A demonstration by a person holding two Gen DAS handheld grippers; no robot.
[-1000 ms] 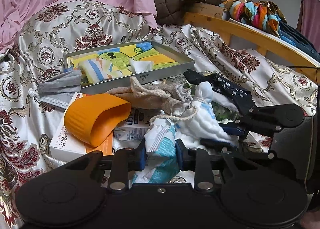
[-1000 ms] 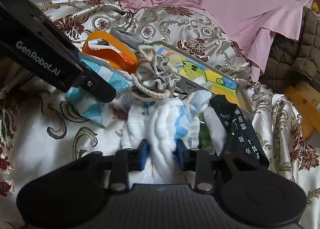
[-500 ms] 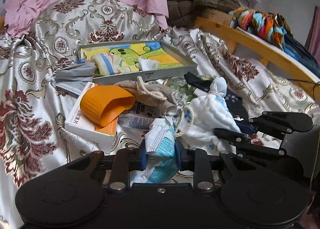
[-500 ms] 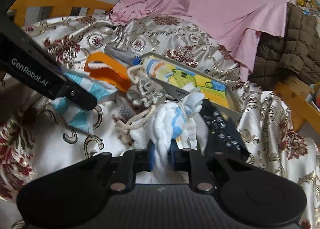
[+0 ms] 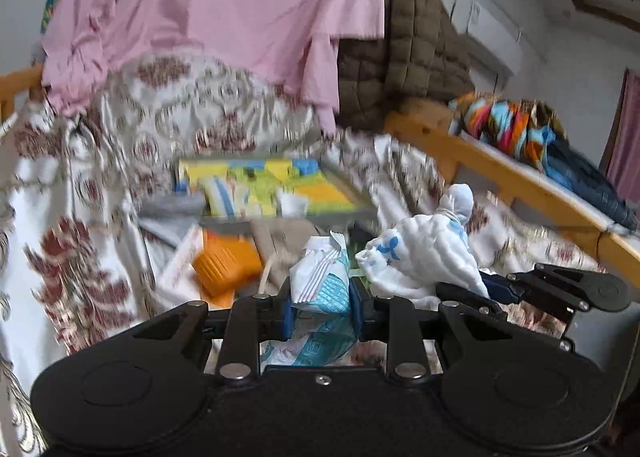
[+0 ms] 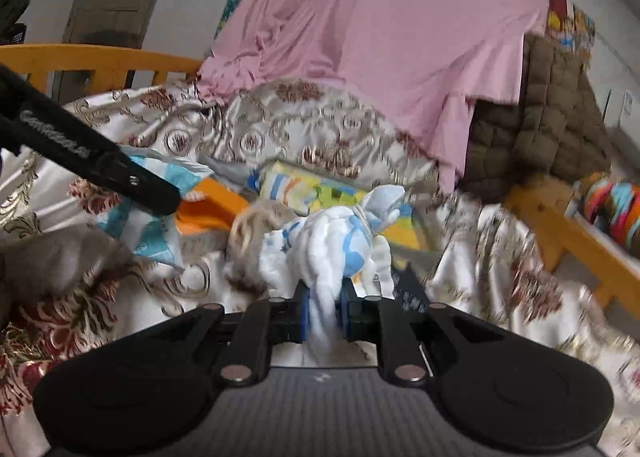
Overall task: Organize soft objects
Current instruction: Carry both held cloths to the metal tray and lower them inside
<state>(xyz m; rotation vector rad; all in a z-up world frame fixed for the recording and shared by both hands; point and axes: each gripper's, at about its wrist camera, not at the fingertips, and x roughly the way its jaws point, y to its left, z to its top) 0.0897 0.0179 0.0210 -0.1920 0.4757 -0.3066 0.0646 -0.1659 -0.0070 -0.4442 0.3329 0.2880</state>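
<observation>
White and blue tissue pack (image 5: pixel 324 281) is squeezed tight in my left gripper (image 5: pixel 321 305). My right gripper (image 6: pixel 323 311) pinches the white tied cloth bundle (image 6: pixel 332 241).

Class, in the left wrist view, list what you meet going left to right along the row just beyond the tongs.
Orange cup → blue and white packet held in the left tongs → white bundled cloth → right tongs.

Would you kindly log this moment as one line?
left claw: grips white-and-teal plastic packet | right claw: grips white-and-blue tied cloth bundle | both above patterned satin bedspread
</observation>
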